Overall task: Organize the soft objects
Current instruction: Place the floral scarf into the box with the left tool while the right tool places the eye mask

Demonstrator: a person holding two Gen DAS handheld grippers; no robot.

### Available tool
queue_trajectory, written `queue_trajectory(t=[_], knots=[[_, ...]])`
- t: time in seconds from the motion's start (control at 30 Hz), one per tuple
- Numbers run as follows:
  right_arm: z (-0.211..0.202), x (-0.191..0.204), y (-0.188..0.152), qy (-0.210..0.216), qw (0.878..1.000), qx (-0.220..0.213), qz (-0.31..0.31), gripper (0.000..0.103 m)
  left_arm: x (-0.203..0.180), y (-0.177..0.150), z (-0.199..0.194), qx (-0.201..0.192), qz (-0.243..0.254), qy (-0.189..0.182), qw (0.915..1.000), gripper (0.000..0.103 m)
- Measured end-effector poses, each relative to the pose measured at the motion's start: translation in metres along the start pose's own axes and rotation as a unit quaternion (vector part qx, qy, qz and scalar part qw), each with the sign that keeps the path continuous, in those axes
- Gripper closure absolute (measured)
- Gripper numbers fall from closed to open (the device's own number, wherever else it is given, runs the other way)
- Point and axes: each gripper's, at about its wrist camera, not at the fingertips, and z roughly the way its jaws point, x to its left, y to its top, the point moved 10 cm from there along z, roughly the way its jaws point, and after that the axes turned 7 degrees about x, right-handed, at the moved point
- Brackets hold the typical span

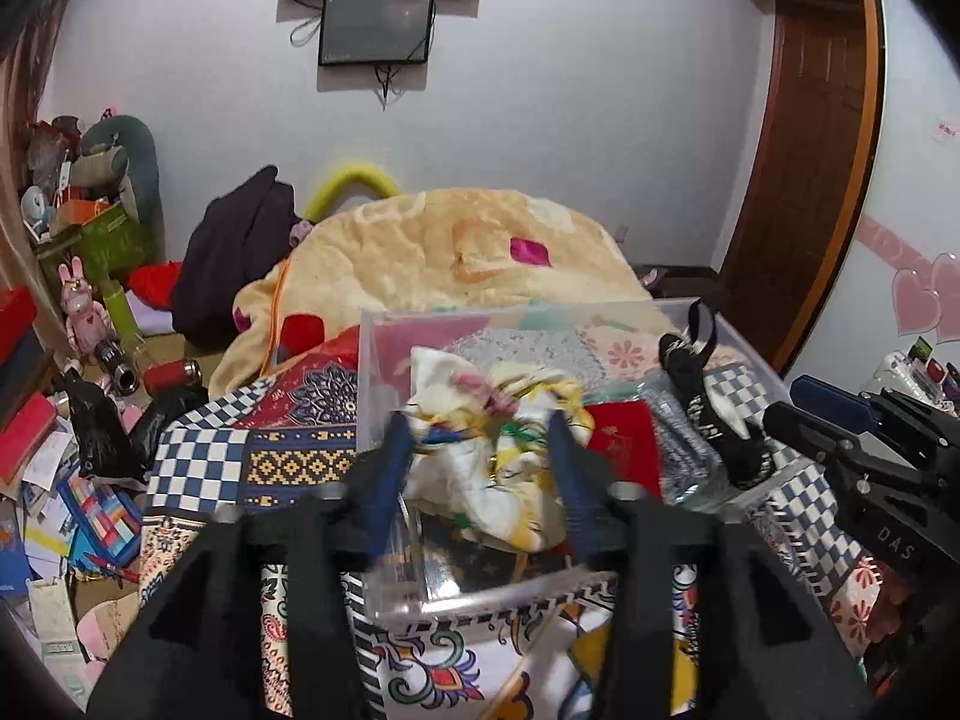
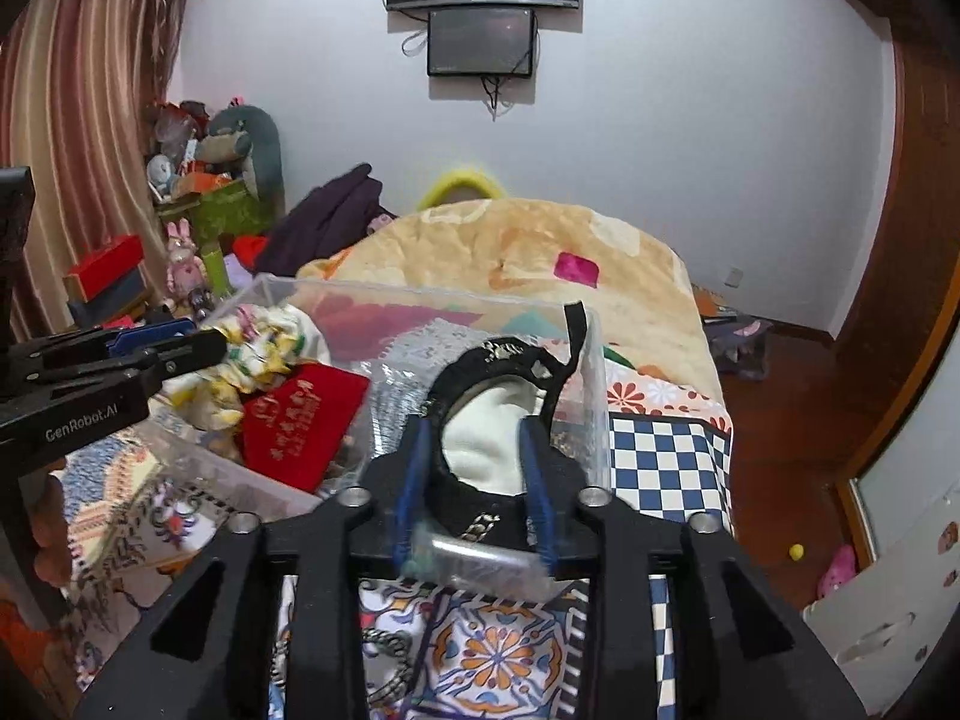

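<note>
Gently lower both loads: left gripper [image 1: 480, 450] clamps crumpled floral cloth [image 1: 498, 420], right gripper [image 2: 477, 480] grips black embroidered cap [image 2: 498, 396], into clear plastic bin [image 1: 384, 336].

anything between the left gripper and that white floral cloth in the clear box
Nothing visible. The left gripper already has its fingers on either side of the floral cloth, which sits inside the clear box beside the red pouch.

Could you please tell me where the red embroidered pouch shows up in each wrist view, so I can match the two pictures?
Left wrist view: the red embroidered pouch lies right of centre, inside the clear plastic box.
Right wrist view: the pouch sits left of centre, in the same box.
Shared landmark: the wall-mounted screen at top.
</note>
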Motion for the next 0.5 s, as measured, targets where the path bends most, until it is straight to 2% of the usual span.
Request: queue_trajectory(t=[0.03, 0.1, 0.27, 0.3, 0.37, 0.43, 0.5], knots=[[-0.003, 0.001, 0.001, 0.001, 1.0, -0.004, 0.0, 0.064, -0.001, 0.002, -0.007, -0.008, -0.002, -0.003, 1.0, 0.043], [-0.011, 0.003, 0.003, 0.006, 1.0, -0.013, 0.0, 0.06, -0.003, 0.004, -0.016, -0.017, -0.003, -0.008, 0.9998, 0.042], [-0.027, 0.008, 0.002, 0.013, 0.999, -0.036, -0.003, 0.038, -0.012, 0.005, -0.037, -0.03, -0.005, -0.027, 0.9992, 0.029], [-0.028, 0.01, 0.0, 0.018, 0.999, -0.037, -0.004, 0.037, -0.015, 0.002, -0.041, -0.032, -0.002, -0.03, 0.999, 0.028], [-0.029, 0.014, -0.005, 0.029, 0.999, -0.038, -0.005, 0.035, -0.02, -0.004, -0.045, -0.032, 0.0, -0.036, 0.9988, 0.018], [-0.028, 0.016, -0.015, 0.036, 0.999, -0.033, -0.005, 0.035, -0.026, -0.013, -0.046, -0.03, 0.003, -0.043, 0.9986, 0.012], [-0.025, 0.019, -0.024, 0.038, 0.999, -0.024, -0.006, 0.035, -0.033, -0.026, -0.044, -0.024, 0.012, -0.042, 0.9987, 0.012]])
